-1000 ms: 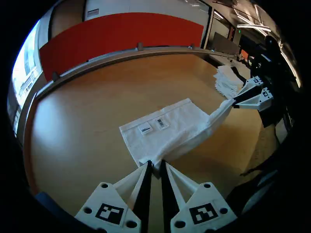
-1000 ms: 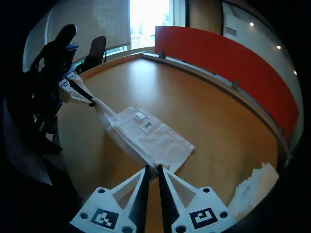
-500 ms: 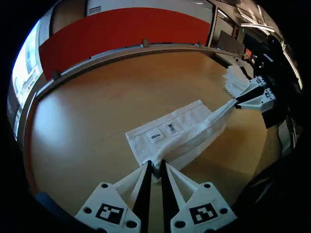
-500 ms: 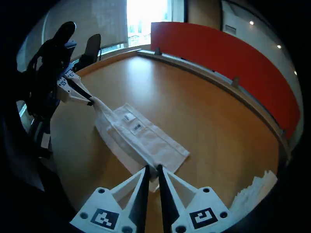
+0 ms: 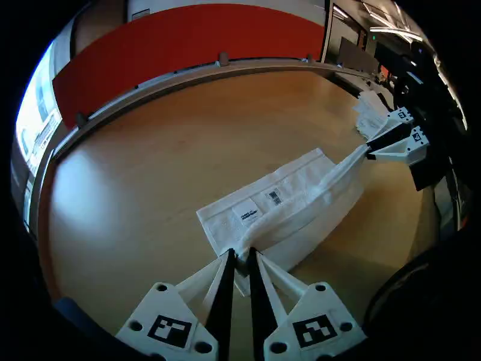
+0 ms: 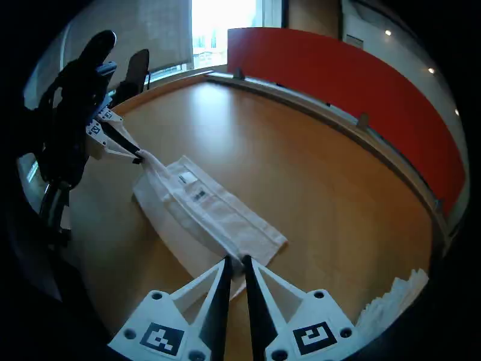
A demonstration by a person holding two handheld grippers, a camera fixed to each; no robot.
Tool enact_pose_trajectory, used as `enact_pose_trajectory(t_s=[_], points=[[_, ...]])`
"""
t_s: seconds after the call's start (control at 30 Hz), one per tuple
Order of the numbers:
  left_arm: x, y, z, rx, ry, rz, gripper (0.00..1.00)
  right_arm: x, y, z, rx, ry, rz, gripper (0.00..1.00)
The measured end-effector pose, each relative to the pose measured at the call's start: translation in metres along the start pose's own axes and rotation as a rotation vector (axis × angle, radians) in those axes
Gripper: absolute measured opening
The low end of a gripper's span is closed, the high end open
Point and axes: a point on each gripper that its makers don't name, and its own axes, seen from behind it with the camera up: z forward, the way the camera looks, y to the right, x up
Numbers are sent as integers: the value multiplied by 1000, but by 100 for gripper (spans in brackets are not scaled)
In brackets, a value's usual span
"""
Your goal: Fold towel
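Observation:
A white towel (image 5: pixel 288 198) lies partly on the wooden table (image 5: pixel 150 168), with its near long edge lifted and stretched between both grippers. In the left gripper view my left gripper (image 5: pixel 239 260) is shut on one corner of that edge. The right gripper (image 5: pixel 368 151) shows at the far right, pinching the other corner. In the right gripper view the same towel (image 6: pixel 204 207) runs from my right gripper (image 6: pixel 235 265), shut on its corner, up to the left gripper (image 6: pixel 139 159) at the left. Labels show on the towel's flat part.
A stack of folded white towels (image 5: pixel 371 111) sits at the table's far right, seen also as towels (image 6: pixel 394 295) low right in the right gripper view. A red partition (image 5: pixel 180 45) runs along the table's back edge. Office chairs (image 6: pixel 135 72) stand by the window.
Both grippers have carried the lifted edge further over the towel, which looks longer and flatter now. More of the lower layer shows beneath the raised edge.

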Motion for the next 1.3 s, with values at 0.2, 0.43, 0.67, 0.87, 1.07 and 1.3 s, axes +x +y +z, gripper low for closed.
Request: enact_pose_trajectory(t_s=[0.2,0.43,0.67,0.87,1.07,1.3], points=[[-4,-4,12,1,-20,4,16,-6,4,10,2,-17,10,16],[-7,-8,24,7,-31,8,17,-12,7,19,-3,-31,19,16],[-9,-17,39,40,-28,19,25,-16,16,30,-22,-35,24,17],[-9,-22,50,58,-30,38,30,-21,23,41,-40,-49,19,25],[-9,-26,55,68,-29,43,40,-25,27,48,-52,-64,16,33],[-6,-30,57,79,-21,43,44,-24,32,54,-71,-69,17,38]])
